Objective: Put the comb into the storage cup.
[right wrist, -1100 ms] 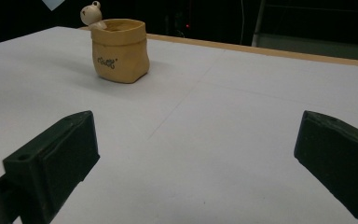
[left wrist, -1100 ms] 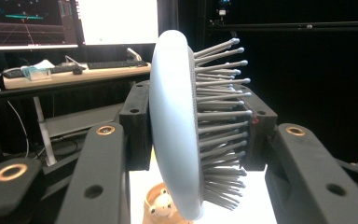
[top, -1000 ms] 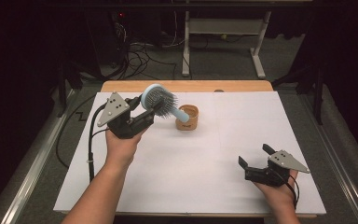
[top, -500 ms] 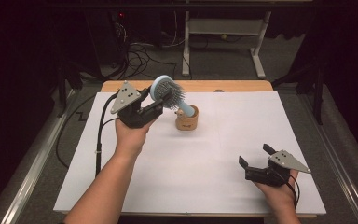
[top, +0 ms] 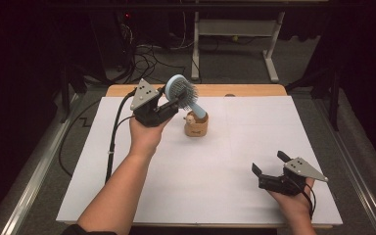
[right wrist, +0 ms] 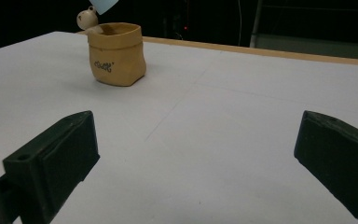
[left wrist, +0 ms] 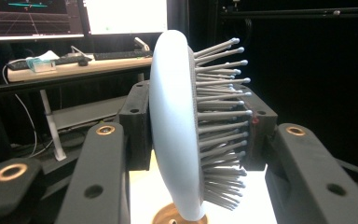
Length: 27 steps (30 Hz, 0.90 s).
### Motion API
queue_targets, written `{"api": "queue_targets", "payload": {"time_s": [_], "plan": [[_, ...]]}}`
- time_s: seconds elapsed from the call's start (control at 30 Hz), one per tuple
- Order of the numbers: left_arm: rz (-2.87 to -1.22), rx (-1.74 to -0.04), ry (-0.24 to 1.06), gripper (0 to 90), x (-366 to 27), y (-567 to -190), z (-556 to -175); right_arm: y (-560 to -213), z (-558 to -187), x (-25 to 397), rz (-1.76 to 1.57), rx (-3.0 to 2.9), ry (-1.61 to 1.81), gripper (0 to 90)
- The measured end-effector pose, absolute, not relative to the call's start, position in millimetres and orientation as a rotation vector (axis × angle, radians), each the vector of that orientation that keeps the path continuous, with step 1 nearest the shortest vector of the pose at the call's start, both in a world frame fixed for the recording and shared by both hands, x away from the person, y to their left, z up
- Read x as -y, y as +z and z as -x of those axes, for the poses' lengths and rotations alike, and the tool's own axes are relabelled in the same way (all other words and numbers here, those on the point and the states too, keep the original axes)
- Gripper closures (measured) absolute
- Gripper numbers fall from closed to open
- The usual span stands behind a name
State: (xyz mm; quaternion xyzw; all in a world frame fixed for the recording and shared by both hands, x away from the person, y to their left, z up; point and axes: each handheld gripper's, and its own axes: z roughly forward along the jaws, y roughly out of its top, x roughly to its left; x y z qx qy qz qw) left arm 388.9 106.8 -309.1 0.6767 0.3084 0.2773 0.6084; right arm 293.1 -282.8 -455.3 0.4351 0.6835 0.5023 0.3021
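At the far left of the white table (top: pixel 127 196), the left gripper (top: pixel 169 105) is raised above the surface, its jaws closed on the head of a pale blue hairbrush (top: pixel 183 95). From the left gripper view the brush head (left wrist: pixel 177 135) stands on edge between the two black jaws, the smooth back toward one jaw and the grey bristles toward the other. From the high view the brush slopes down to the right, and its handle end sits at the mouth of a small tan sack-shaped pot (top: pixel 196 126); whether the handle touches the rim cannot be told. The pot stands upright on the far middle of the table, just right of the left gripper, with a small round pale knob showing at its rim. Near the front right corner, well apart from the pot, the right gripper (top: pixel 269 169) rests low over the table, its jaws spread wide and holding nothing. From the right gripper view the pot (right wrist: pixel 116 53) lies ahead to the left, dark lettering on its side.
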Motion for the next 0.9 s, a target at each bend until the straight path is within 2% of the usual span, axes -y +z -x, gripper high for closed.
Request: {"api": "queue_targets", "payload": {"time_s": [0.9], "plan": [[-1.599, -0.748, 0.651, 56.0, -96.3, -321.5, -398.5, -455.2, -292.8, 281.8, -1.149, -1.815, 1.335, 0.2]]}}
